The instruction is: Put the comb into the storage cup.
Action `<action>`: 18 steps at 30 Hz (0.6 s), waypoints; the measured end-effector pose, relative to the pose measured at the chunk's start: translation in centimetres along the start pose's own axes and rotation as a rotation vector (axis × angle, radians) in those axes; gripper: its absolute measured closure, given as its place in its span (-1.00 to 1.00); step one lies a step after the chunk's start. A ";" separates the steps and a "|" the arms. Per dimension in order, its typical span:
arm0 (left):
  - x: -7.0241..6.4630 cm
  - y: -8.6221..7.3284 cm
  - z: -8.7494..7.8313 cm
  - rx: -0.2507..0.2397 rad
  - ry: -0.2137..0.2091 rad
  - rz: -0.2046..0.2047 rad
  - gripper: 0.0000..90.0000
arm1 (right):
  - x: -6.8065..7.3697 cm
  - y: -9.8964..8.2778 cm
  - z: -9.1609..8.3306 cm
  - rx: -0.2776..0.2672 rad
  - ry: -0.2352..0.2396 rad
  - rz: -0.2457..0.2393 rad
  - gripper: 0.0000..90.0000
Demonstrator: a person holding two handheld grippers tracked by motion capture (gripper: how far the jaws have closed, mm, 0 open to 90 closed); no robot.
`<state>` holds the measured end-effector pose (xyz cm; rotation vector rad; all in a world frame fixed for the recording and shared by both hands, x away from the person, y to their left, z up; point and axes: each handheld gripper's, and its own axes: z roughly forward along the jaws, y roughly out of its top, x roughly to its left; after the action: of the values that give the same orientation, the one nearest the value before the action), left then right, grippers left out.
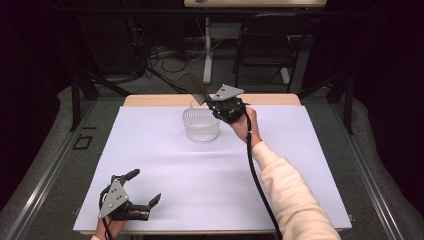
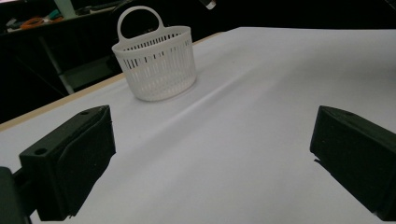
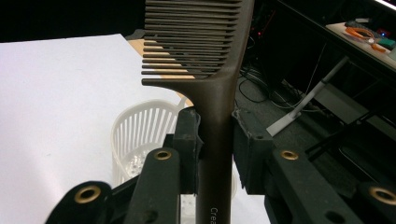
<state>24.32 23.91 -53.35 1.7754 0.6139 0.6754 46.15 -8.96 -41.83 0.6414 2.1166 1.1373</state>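
Basket (image 1: 201,125) of white slotted plastic, round, on the white table cover (image 1: 165,165), with a dark brown comb (image 3: 212,70) held above its far rim
Right gripper (image 1: 220,107) has its jaws clamped on the comb's handle, teeth pointing away; left gripper (image 1: 142,192) rests near the table's front edge, jaws wide apart, holding nothing

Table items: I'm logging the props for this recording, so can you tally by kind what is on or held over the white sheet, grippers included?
Basket, white plastic, slotted: 1
Comb, dark brown, held in the right gripper: 1
Grippers, black, counting the left gripper with jaws apart near the front edge: 2
Total: 4
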 end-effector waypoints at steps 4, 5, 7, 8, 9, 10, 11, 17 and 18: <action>0.0 0.0 0.0 -0.001 0.001 0.000 -1.00 | 0.2 0.2 0.2 -0.007 0.000 -0.008 0.62; 0.0 0.0 0.0 0.000 0.000 0.000 -1.00 | 0.2 0.3 0.3 -0.006 -0.002 -0.013 0.62; 0.0 0.0 0.0 -0.001 0.000 0.001 -1.00 | 0.3 0.4 0.3 -0.012 -0.005 -0.014 0.62; 0.0 0.0 0.0 -0.002 0.000 0.001 -1.00 | 0.3 0.5 0.4 -0.012 -0.005 -0.013 0.62; 0.0 0.0 0.0 -0.001 0.001 0.001 -1.00 | 0.3 0.5 0.4 -0.013 -0.004 -0.015 0.62; 0.0 0.0 0.0 0.000 -0.001 0.000 -1.00 | 0.4 0.5 0.4 -0.016 -0.004 -0.020 0.62; 0.0 0.0 0.0 0.001 -0.001 0.000 -1.00 | 0.4 0.5 0.5 -0.018 -0.004 -0.021 0.62; 0.0 0.0 0.0 -0.002 0.000 -0.001 -1.00 | 0.5 0.7 0.6 -0.027 -0.005 -0.028 0.62; 0.0 0.0 0.0 -0.003 0.000 -0.001 -1.00 | 0.6 0.8 0.7 -0.028 -0.003 -0.027 0.62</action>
<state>24.31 23.94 -53.33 1.7725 0.6134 0.6749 46.33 -7.83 -41.62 0.5995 2.0966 1.1484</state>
